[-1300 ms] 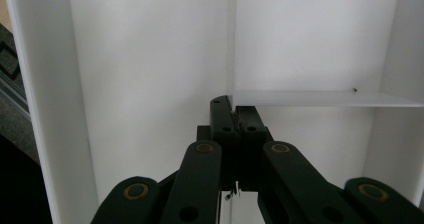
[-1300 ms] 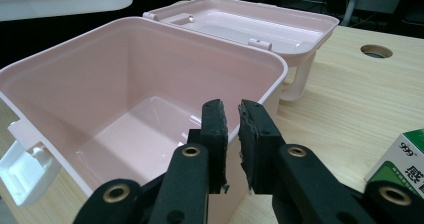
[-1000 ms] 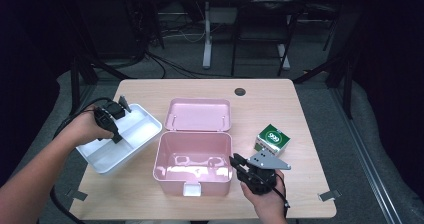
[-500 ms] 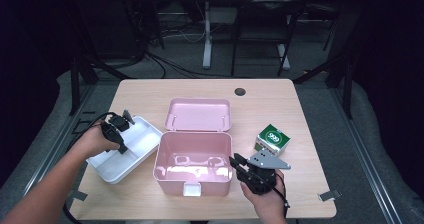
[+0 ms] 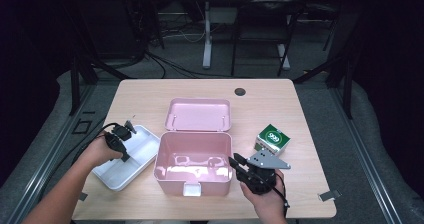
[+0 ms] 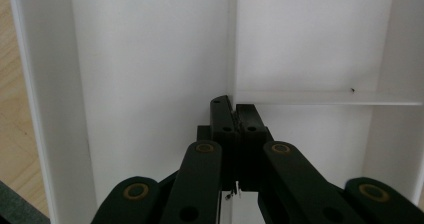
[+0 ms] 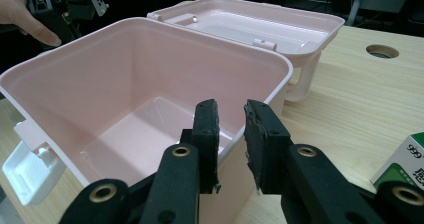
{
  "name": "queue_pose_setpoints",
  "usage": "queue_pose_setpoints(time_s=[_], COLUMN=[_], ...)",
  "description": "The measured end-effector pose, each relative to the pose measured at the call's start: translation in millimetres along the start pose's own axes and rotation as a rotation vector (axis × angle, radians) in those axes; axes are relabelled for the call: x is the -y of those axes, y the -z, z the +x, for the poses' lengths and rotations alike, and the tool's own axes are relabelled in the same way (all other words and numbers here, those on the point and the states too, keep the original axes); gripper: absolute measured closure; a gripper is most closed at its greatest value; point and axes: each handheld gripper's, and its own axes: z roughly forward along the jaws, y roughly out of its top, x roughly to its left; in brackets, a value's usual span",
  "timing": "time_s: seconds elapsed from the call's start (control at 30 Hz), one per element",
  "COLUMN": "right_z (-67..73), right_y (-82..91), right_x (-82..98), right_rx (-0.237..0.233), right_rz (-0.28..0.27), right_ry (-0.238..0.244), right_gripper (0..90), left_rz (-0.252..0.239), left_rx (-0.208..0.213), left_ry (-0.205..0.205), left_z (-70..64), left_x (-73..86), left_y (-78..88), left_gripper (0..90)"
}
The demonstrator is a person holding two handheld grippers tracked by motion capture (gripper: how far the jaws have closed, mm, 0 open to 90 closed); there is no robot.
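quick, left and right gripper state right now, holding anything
Left gripper: shut on the white tray's divider.
Right gripper: open with a narrow gap, holding nothing, at the near wall of the pink box.

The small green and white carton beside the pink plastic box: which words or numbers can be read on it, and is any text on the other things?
"999": on a white oval on the green top of the small green and white carton, in the high view.
"999": again on its white side in the right gripper view, followed by one character too cut off to read.
No text on the pink plastic box or the white plastic divided tray.
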Motion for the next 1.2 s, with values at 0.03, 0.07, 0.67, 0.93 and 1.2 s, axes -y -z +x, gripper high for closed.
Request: queue_pose_setpoints(time_s=[0.03,0.07,0.67,0.93,1.2], right_z=[0.3,0.0,-0.9,-3.4,-2.5], right_y=[-0.5,-0.4,-5.8,-3.4,-7.3], right_x=[-0.1,-0.3,-9.9,-19.6,-25.6], right_rx=[-0.001,-0.003,-0.038,-0.069,-0.083], right_rz=[-0.003,0.000,0.049,0.099,0.140], right_ry=[-0.002,0.002,0.018,0.029,0.031], right_gripper=[74.8,74.3,66.6,63.8,60.3], left_rz=[-0.006,-0.003,-0.042,-0.076,-0.129], left_rx=[-0.003,-0.012,-0.021,-0.024,0.015], left_ry=[0.005,0.005,0.014,-0.025,-0.051], left_z=[-1.0,-2.3,-10.8,-13.3,-20.0], left_x=[0.6,1.0,18.0,25.5,28.6], left_y=[-1.7,-2.6,5.9,15.7,27.5], left_gripper=[89.2,89.2,60.1,50.7,50.9])
